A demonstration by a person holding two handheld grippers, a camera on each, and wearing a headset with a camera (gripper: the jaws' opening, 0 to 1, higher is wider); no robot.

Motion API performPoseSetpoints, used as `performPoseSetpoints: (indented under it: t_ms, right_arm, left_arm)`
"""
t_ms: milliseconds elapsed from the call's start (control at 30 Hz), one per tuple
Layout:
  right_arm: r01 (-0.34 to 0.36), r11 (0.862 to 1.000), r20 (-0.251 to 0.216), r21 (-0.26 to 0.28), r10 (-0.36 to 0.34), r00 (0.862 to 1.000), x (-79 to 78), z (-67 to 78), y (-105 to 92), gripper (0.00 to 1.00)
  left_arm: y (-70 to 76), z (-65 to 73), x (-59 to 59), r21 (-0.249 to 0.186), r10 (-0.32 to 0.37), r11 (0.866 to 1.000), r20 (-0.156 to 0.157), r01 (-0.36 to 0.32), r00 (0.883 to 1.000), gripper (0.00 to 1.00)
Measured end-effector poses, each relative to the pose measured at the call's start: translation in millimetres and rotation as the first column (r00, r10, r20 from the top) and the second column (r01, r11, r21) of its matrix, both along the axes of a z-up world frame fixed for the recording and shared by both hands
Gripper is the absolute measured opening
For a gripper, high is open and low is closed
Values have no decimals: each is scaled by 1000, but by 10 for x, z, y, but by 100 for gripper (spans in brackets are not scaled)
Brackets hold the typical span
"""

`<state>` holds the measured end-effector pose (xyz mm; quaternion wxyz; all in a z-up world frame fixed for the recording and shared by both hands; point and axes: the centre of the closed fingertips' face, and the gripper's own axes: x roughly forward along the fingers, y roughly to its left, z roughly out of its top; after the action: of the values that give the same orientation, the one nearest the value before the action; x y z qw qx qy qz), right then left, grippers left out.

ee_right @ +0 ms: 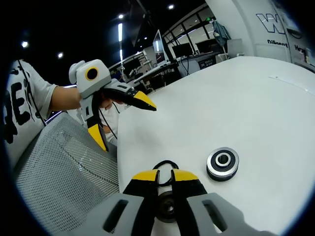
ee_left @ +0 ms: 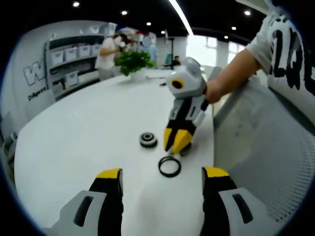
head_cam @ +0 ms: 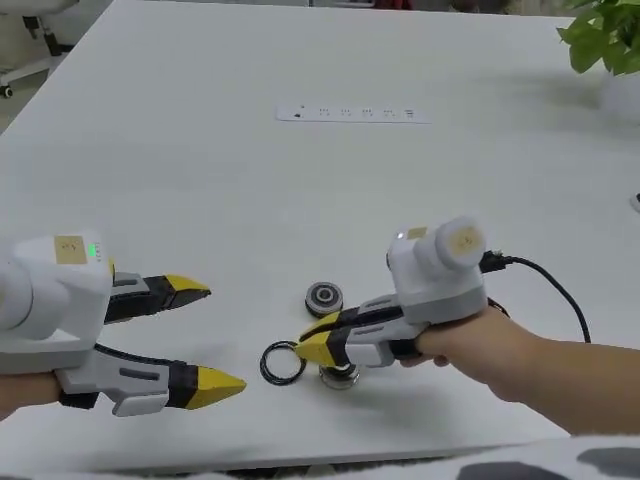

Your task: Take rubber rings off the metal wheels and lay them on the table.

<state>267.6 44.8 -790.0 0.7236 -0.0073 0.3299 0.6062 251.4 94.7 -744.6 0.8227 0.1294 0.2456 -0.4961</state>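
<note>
One ring (head_cam: 283, 362) lies by your right gripper (head_cam: 318, 348), jaws together over a wheel (head_cam: 340, 376) near the table's (head_cam: 300, 200) front edge; left gripper (head_cam: 222, 337) apart, white top open beyond.

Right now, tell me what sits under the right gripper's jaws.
A metal wheel lies on the table under the right gripper, seen through the narrow gap between the jaws. The jaws cover its sides, so any grip is hidden.

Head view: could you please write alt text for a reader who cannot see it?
On a white table, the right gripper has its jaws shut on a metal wheel, a loose black rubber ring beside it. A second wheel lies beyond; the left gripper is open.
</note>
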Motion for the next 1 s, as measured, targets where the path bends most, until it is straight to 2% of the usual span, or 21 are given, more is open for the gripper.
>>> performPoseSetpoints:
  t_ms: [333, 733, 1000]
  right_arm:
    - [53, 998, 15, 29, -53, 998, 156, 106, -74, 9]
    - [151, 986, 52, 63, -155, 987, 455, 250, -252, 13]
    - [192, 979, 79, 62, -196, 977, 594, 260, -364, 15]
  left_arm:
    - [-7, 25, 81, 2, -1, 1000, 9, 1, 1000, 66]
    - [-88, 129, 319, 0, -7, 1000, 42, 7, 999, 65]
    - [-165, 136, 453, -7, -6, 1000, 46, 6, 999, 64]
